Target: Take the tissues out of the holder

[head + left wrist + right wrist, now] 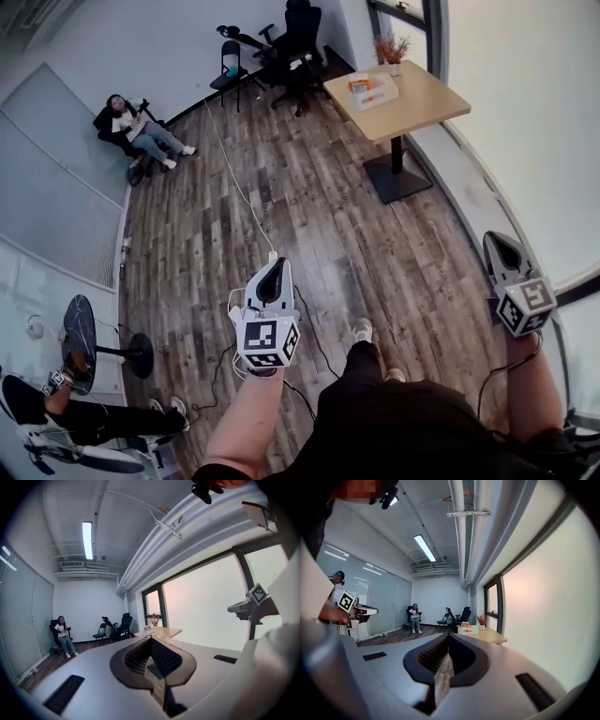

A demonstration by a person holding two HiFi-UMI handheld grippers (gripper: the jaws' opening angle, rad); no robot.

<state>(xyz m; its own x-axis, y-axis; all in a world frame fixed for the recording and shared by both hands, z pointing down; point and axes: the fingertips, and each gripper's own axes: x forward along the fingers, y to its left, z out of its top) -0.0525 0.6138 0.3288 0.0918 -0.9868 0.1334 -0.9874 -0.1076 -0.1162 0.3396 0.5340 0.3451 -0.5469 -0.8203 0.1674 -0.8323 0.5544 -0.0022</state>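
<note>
While held forward above floor (309, 216), left gripper (277, 264) and right gripper (496, 240) both have fingers pressed together, empty.

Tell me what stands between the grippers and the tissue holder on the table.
Nothing visible: only wood floor separates the left gripper and right gripper from the table bearing the tissue holder.

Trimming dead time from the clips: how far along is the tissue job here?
Done: nothing shows as done. The holder sits on the table across the room, untouched. In hand: nothing. The left hand-held gripper and the right hand-held gripper are both shut and empty, over the floor. Left: everything, meaning walk to the table, grip the tissues and pull them out.
</note>
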